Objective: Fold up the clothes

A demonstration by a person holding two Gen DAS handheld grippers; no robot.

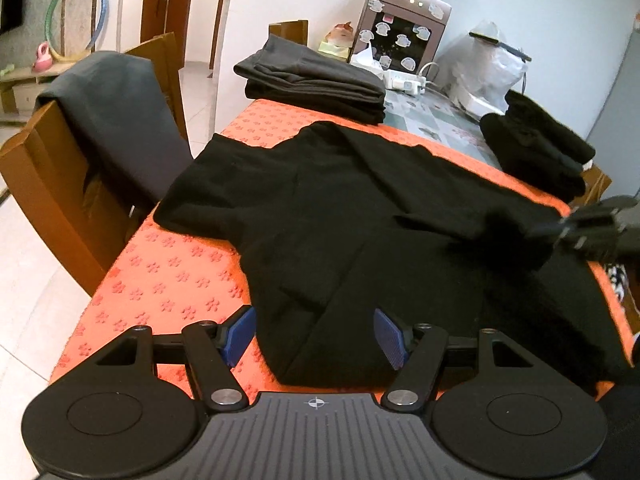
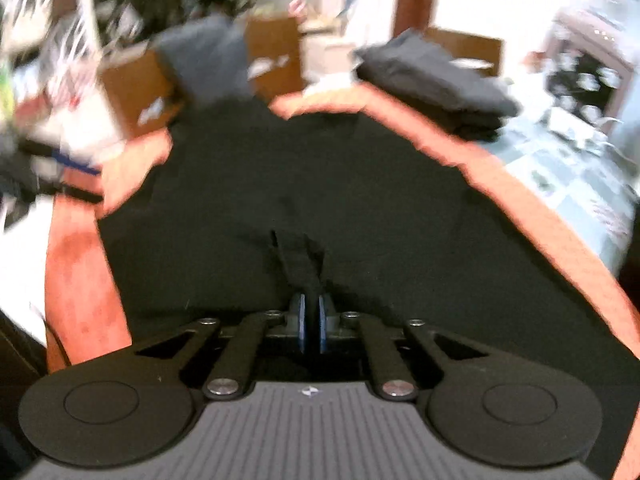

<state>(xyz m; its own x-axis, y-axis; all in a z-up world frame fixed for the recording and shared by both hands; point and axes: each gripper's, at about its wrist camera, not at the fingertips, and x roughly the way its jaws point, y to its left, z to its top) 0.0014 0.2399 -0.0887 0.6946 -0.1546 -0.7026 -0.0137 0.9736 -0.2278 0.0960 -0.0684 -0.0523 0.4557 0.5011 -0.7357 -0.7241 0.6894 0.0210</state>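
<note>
A black garment lies spread on the orange flowered mat. My left gripper is open at the garment's near hem, with its blue pads on either side of the cloth edge. My right gripper is shut on a raised strip of the same black garment. In the left wrist view, the right gripper shows blurred at the right edge, over the garment's right side. The right wrist view is smeared by motion.
A folded dark grey pile sits at the table's far end, and a black pile at the far right. A grey garment hangs over a wooden chair on the left. An appliance and a plastic bag stand behind.
</note>
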